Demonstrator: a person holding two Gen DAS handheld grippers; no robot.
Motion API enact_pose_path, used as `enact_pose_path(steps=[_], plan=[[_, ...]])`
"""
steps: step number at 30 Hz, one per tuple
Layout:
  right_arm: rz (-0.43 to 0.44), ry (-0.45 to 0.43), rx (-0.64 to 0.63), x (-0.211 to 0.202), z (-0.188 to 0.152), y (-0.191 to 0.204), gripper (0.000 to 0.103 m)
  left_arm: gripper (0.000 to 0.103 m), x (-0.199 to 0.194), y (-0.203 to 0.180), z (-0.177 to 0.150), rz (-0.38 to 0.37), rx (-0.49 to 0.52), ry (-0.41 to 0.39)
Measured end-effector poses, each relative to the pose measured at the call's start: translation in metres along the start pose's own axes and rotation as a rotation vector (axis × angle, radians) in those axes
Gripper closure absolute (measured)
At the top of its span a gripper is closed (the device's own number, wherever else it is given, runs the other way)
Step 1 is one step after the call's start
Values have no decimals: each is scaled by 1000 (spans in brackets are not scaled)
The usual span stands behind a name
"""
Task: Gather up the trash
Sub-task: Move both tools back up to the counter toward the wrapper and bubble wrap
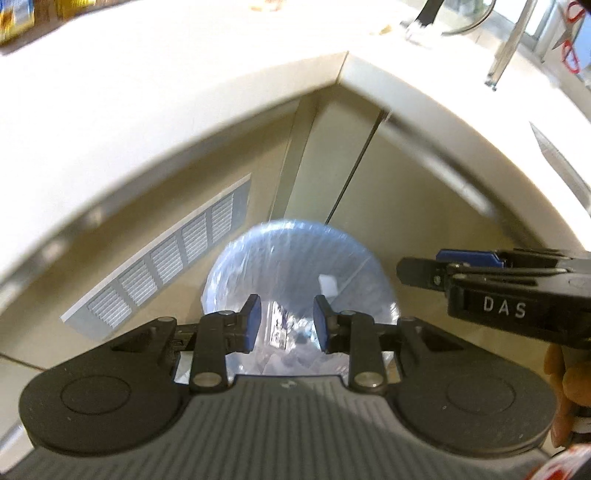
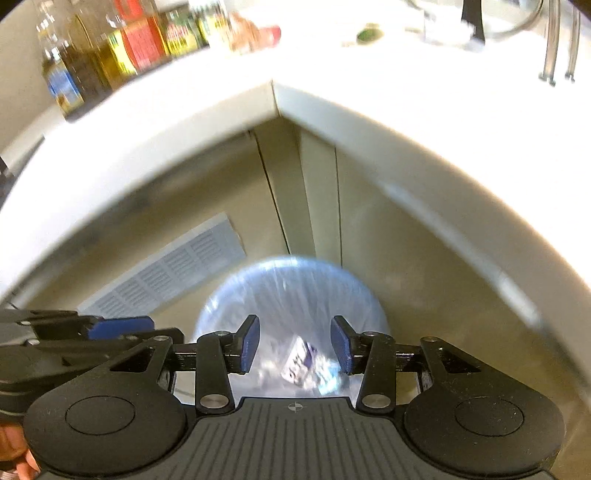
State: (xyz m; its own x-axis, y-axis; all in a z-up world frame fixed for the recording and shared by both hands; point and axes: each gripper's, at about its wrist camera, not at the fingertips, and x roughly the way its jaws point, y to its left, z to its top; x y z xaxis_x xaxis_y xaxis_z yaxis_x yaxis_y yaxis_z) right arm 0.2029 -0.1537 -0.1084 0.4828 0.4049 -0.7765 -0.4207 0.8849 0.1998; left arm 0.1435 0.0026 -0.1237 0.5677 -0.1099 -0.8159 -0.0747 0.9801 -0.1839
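Note:
A round trash bin lined with a clear bluish bag stands on the floor in the corner under the counter; it also shows in the right wrist view. Wrappers and crumpled trash lie inside it. My left gripper is open and empty, held above the bin's mouth. My right gripper is open and empty above the same bin. The right gripper also shows at the right of the left wrist view, and the left gripper at the left of the right wrist view.
A white L-shaped countertop overhangs the bin, with beige cabinet doors below. A grey vent grille sits low on the left cabinet face. Oil bottles and jars stand on the counter at left. A glass bowl and red scissors lie far right.

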Motion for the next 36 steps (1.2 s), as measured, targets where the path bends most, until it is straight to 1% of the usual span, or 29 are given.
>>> enact_pose_path(steps=[3,6,10,18,21,27,36], plan=[[6,-57,1,-20,15,5,58,75,-20,-6,13,-13,17,-40],[10,-106,1,-36,31,8,54,73,-35,-10,27,-15,31,-73],[4,-162,3,-54,48,10,50,72,-54,-12,49,-24,25,-124],[-3,-250,29,-72,81,3,47,68,-76,-13,90,-8,33,-197],[-2,-268,28,-75,89,-1,46,65,-81,-10,99,-3,26,-217],[4,-284,26,-76,96,0,45,60,-86,-5,106,20,19,-225],[-3,-298,19,-75,100,10,44,58,-93,6,107,47,24,-238]])
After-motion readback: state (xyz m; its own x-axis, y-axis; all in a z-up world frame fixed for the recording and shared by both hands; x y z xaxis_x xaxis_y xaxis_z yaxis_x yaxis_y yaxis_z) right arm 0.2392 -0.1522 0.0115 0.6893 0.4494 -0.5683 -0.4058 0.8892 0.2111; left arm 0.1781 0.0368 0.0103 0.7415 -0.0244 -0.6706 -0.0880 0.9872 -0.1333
